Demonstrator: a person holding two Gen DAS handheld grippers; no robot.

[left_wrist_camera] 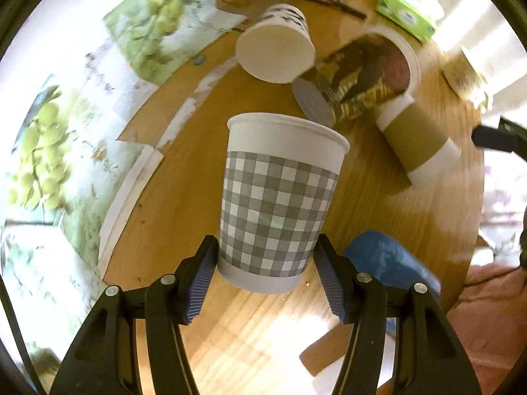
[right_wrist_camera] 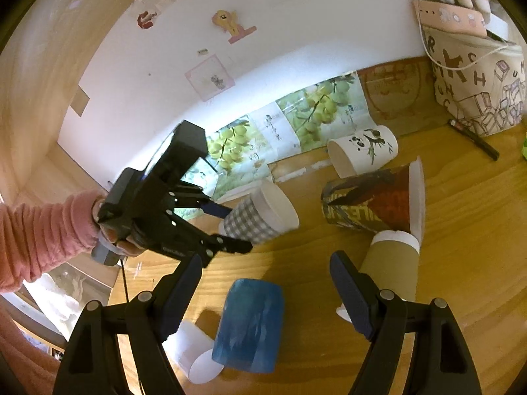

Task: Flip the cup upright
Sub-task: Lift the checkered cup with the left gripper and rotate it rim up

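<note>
Cups [right_wrist_camera: 260,214]: 6; grippers: 2.

worktop [right_wrist_camera: 461,230]: wood-grain, against a white wall
panda cup [right_wrist_camera: 364,153]: on its side, mouth toward the left
patterned cup [right_wrist_camera: 372,199]: on its side, just beside the panda cup
brown-sleeve cup [right_wrist_camera: 392,263]: lying down, touching the patterned cup's rim
blue cup [right_wrist_camera: 250,326]: on its side, near edge
white cup [right_wrist_camera: 194,352]: lying beside the blue cup
fabric bag [right_wrist_camera: 477,79]: back right corner
green box [left_wrist_camera: 408,16]: far side
black pen [right_wrist_camera: 474,138]: by the bag
</note>
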